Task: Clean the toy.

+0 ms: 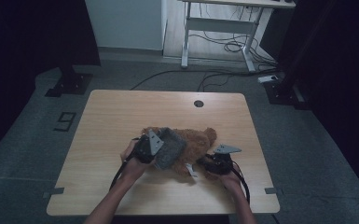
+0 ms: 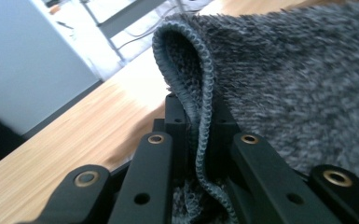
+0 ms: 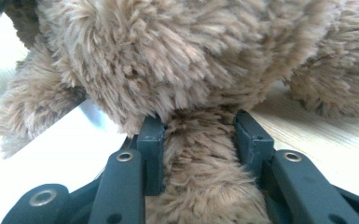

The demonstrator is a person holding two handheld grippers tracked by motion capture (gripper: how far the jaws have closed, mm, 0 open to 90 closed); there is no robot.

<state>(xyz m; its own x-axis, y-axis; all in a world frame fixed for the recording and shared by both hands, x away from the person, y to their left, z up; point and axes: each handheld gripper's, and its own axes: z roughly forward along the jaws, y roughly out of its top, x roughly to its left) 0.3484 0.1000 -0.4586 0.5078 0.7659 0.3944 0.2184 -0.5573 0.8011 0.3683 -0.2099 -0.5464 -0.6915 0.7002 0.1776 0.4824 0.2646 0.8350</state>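
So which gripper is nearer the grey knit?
Left. The left gripper is shut on the knit's ribbed edge. The right gripper is off the knit, with a limb of the plush bear between its jaws.

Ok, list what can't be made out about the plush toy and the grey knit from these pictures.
- Brown plush toy, high view: face too small and dim; grey knit garment covers one end.
- Left gripper, left gripper view: clamped on the knit hem; the garment's shape is cut off by the frame.
- Right gripper, right gripper view: pinches a furry limb; which limb, fur hides.
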